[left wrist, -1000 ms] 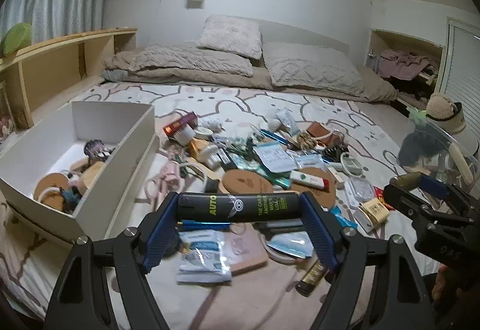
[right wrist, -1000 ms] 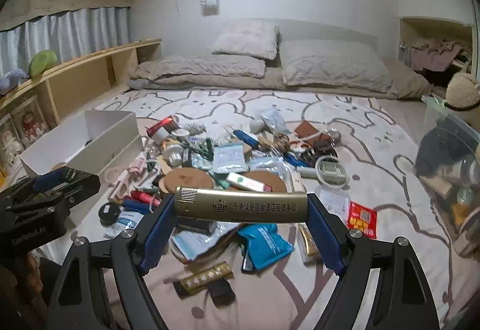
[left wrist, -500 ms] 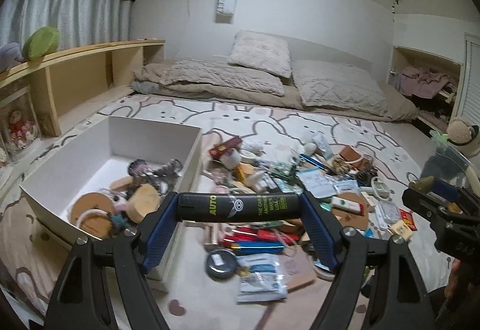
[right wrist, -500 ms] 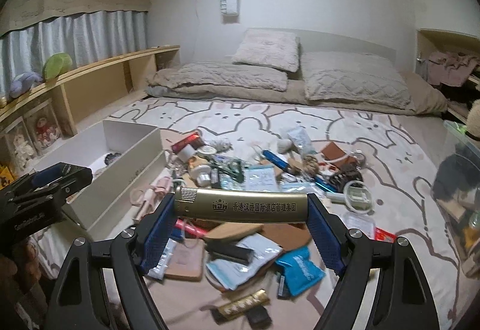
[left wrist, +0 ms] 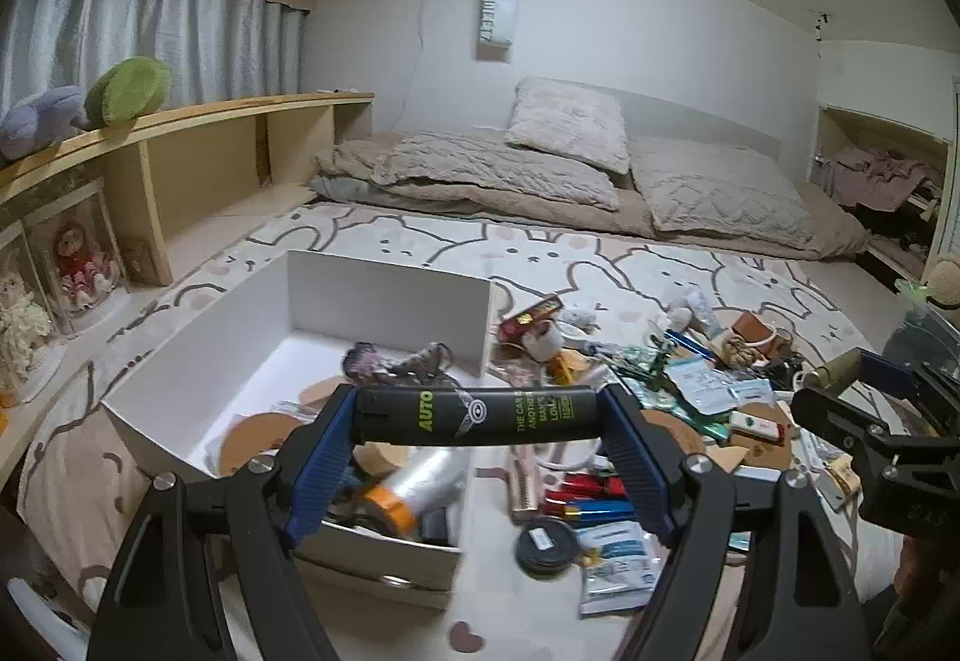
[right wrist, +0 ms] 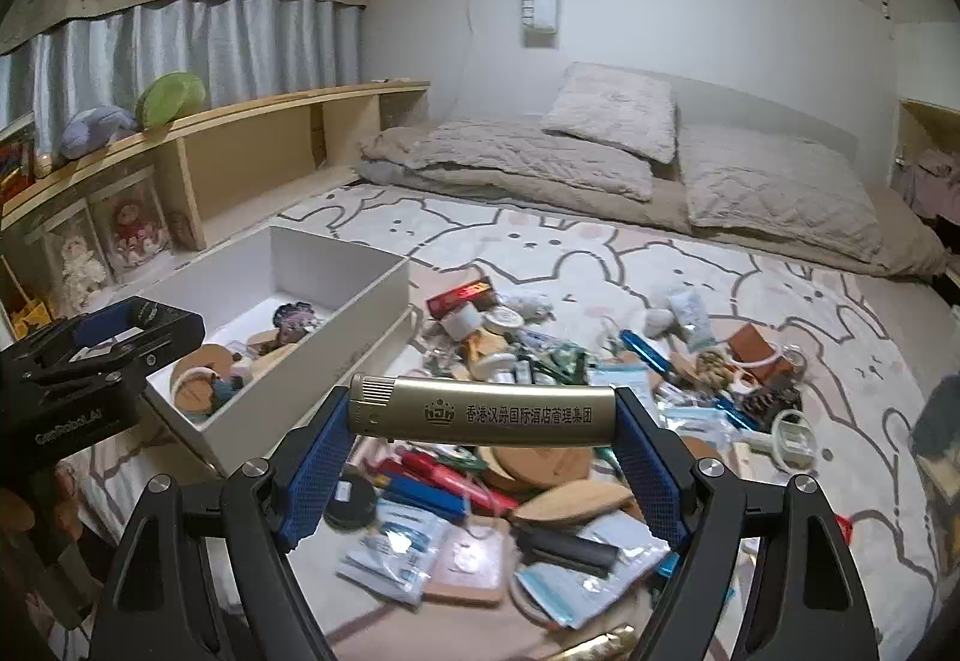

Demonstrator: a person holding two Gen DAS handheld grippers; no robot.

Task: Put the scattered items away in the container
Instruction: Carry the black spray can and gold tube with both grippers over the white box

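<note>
Your left gripper (left wrist: 477, 418) is clenched endwise on a black lighter (left wrist: 474, 416), which lies crosswise between the blue pads (left wrist: 318, 460); its print reads "AUTO" in green, then "THE CAR" and smaller lines too blurred to read. It hangs over the near end of the white box (left wrist: 384, 295), which already contains wooden discs, a dark scrunchie and a clear bottle with an orange cap (left wrist: 414, 487). Your right gripper (right wrist: 483, 415) grips a gold lighter (right wrist: 483, 413) the same way (a crown logo and a row of Chinese characters on its side), above the scattered pile (right wrist: 540, 457) on the rabbit-print sheet (right wrist: 780, 301), right of the box (right wrist: 366, 301). A wall banner (right wrist: 542, 3) reads "SWEET".
</note>
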